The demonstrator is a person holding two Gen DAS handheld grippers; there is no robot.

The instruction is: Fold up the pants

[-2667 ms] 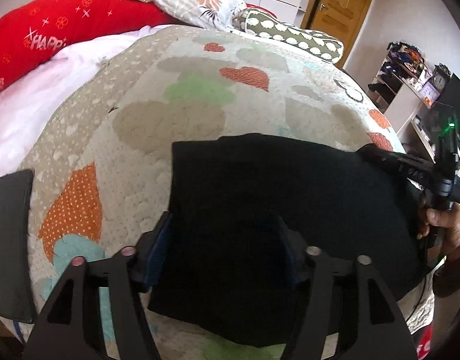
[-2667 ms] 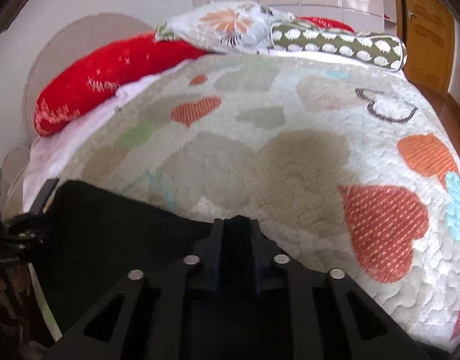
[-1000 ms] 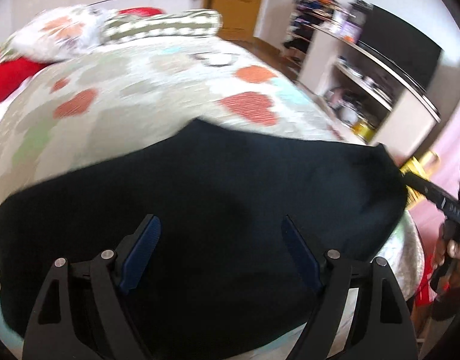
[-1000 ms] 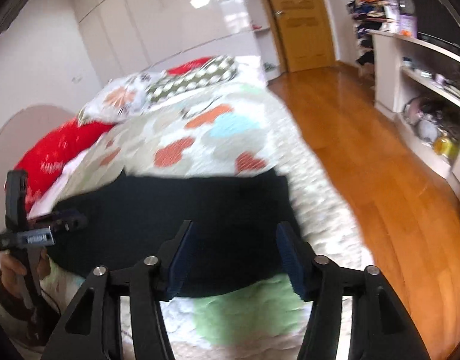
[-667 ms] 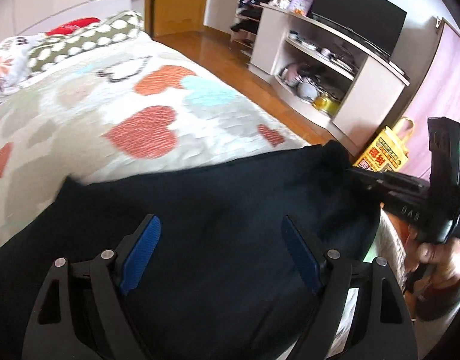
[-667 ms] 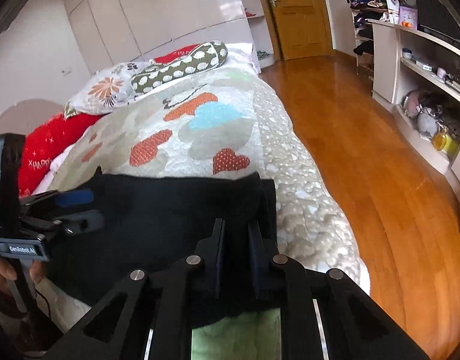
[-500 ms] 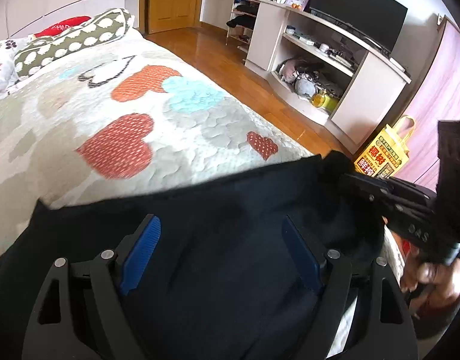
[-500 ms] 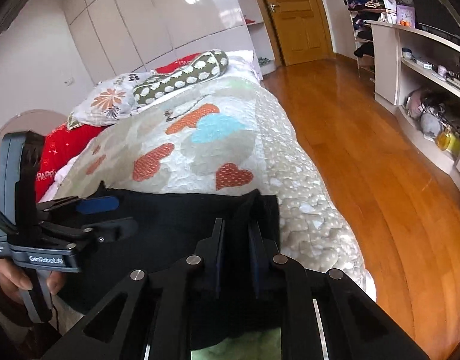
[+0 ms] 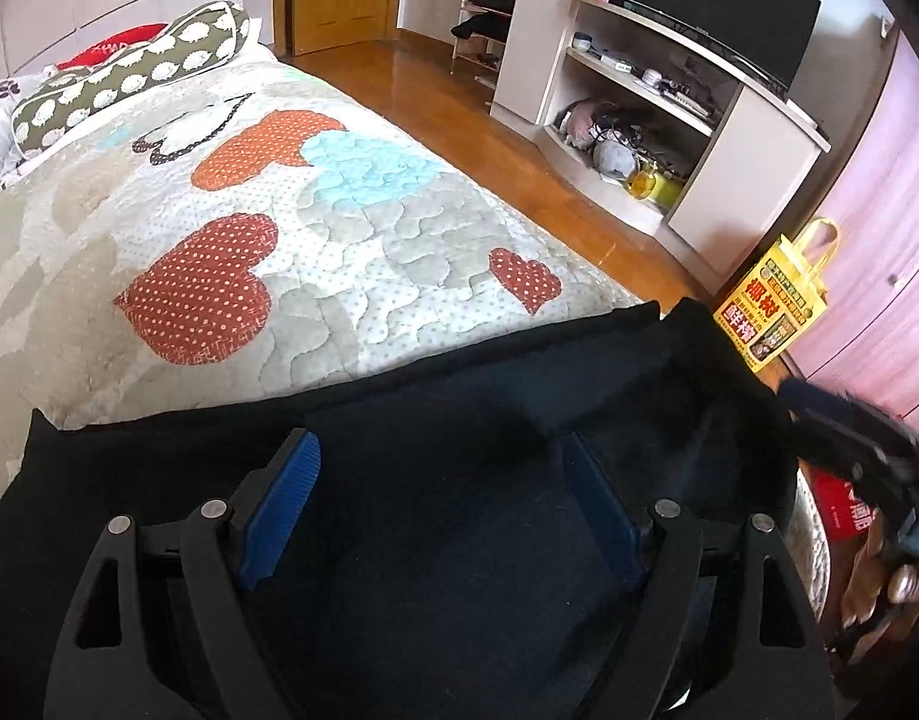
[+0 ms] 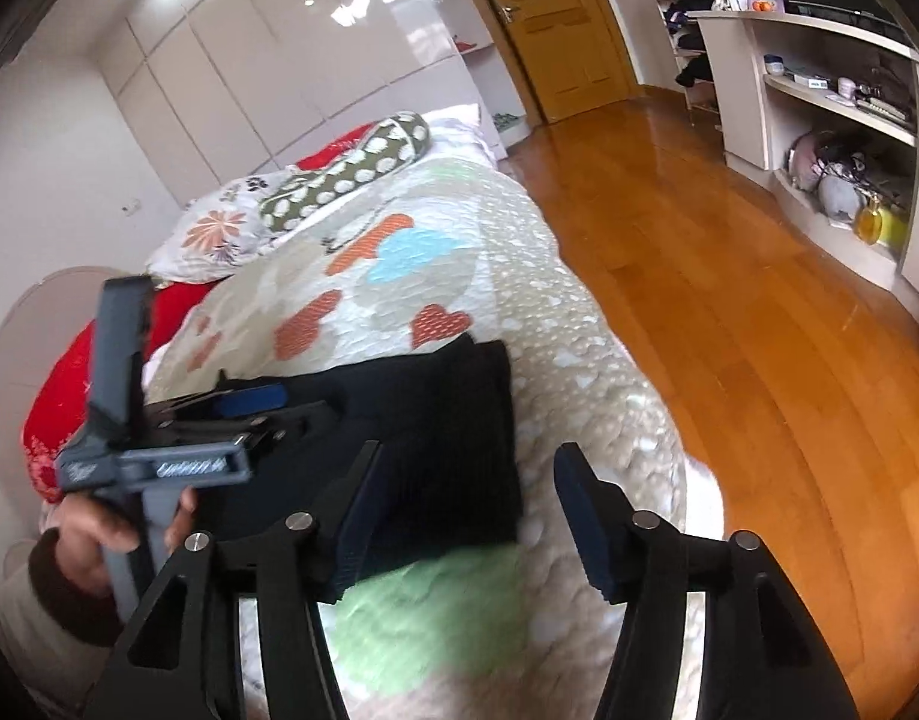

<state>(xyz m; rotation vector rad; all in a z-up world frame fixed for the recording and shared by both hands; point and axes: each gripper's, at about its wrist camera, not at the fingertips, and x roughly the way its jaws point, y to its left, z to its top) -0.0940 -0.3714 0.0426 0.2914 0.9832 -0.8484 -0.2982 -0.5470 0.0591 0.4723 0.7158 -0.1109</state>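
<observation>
The black pants lie folded into a flat rectangle on the heart-patterned quilt, near the bed's foot corner. My left gripper is open and empty, hovering just over the middle of the pants. My right gripper is open and empty above the pants' right edge and the quilt. The left gripper also shows in the right wrist view, over the pants' left part. The right gripper shows blurred at the right edge of the left wrist view.
The bed's edge drops to a wooden floor on the right. A white shelf unit with a TV stands across the floor. A yellow bag stands by the bed corner. Pillows and a red cushion lie at the bed's head.
My right gripper was shut on the pants' edge half a second ago; now it is open and drawn back. The left gripper stays open over the pants.
</observation>
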